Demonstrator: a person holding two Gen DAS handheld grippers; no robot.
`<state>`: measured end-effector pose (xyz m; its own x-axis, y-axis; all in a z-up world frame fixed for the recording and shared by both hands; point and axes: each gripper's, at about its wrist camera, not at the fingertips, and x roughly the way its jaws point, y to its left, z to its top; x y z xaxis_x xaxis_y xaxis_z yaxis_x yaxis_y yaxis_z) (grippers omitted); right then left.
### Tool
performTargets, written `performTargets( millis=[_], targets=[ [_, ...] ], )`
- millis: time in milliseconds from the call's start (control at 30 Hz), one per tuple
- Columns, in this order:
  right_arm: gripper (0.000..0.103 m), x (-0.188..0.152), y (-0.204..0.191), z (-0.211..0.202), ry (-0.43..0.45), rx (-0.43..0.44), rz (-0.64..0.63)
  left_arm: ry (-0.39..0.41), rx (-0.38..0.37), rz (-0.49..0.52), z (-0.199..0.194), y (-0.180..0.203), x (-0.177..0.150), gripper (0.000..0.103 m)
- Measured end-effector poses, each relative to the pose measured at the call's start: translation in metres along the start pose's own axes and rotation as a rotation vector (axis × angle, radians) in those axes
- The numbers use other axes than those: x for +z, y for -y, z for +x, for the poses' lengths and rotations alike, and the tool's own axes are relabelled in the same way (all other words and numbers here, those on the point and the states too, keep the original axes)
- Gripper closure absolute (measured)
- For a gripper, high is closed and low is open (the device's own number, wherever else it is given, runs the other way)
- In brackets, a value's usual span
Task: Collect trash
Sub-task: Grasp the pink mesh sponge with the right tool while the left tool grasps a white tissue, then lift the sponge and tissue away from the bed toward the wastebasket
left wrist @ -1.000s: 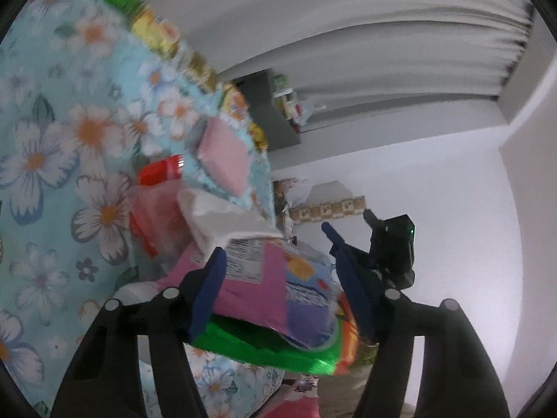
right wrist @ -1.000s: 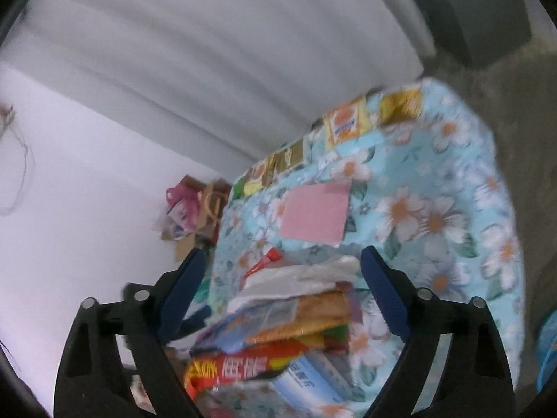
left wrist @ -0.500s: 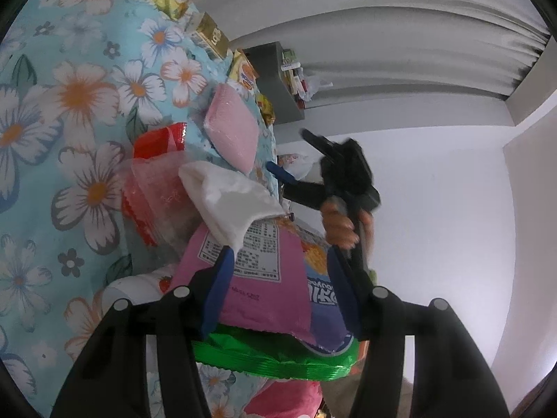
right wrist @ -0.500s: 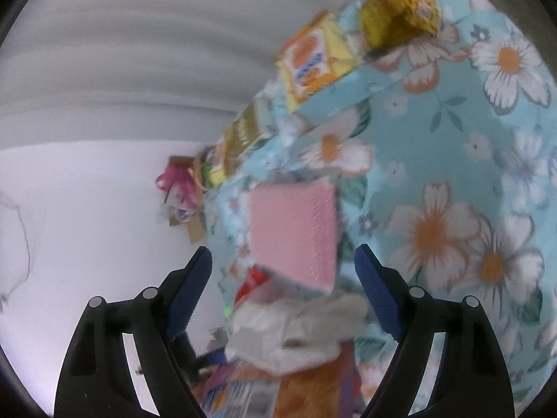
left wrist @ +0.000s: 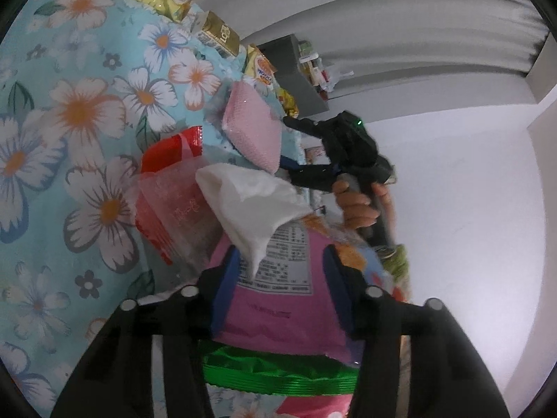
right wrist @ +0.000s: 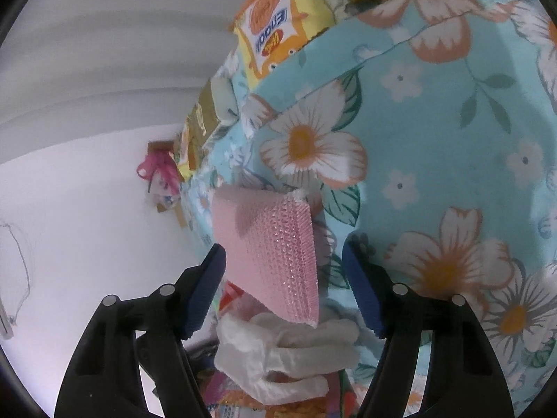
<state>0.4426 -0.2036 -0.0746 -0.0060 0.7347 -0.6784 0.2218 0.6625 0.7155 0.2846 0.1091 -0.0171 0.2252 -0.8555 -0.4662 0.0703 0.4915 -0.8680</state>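
Observation:
A pile of trash lies on the floral cloth (left wrist: 80, 111): a pink snack bag (left wrist: 278, 299), a green wrapper (left wrist: 278, 372), a white crumpled tissue (left wrist: 250, 198) and a red-and-clear wrapper (left wrist: 170, 188). My left gripper (left wrist: 280, 275) is open, its fingers on either side of the pink bag. A pink bubble-wrap pouch (right wrist: 268, 247) lies beyond the pile. My right gripper (right wrist: 283, 275) is open with the pouch between its fingers; it also shows in the left wrist view (left wrist: 334, 153). The tissue shows below the pouch (right wrist: 285, 358).
Several snack packets line the far edge of the cloth, among them a yellow one (right wrist: 275, 31) and a gold box (left wrist: 219, 33). A grey shelf (left wrist: 296, 69) stands by the curtain. A pink bag (right wrist: 156, 170) sits by the white wall.
My right gripper has moved forward over the pile until the pink pouch sits between its fingers. My left gripper has closed in on the pink bag and narrowed a little.

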Motion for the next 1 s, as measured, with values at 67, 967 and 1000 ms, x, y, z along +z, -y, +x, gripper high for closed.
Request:
performTargets(
  millis=[67, 967, 1000],
  targets=[
    [0.036, 0.006, -0.004, 0.001, -0.013, -0.006, -0.008, -0.002, 0.03, 0.02, 0.002, 0.002, -0.001, 0.067],
    [0.074, -0.039, -0.031, -0.045, 0.178, 0.235, -0.111, 0.162, -0.002, 0.234, -0.023, 0.06, -0.002, 0.099],
    [0.074, -0.045, -0.034, -0.052, 0.196, 0.253, -0.126, 0.17, -0.009, 0.246, -0.025, 0.063, -0.002, 0.099]
  ],
)
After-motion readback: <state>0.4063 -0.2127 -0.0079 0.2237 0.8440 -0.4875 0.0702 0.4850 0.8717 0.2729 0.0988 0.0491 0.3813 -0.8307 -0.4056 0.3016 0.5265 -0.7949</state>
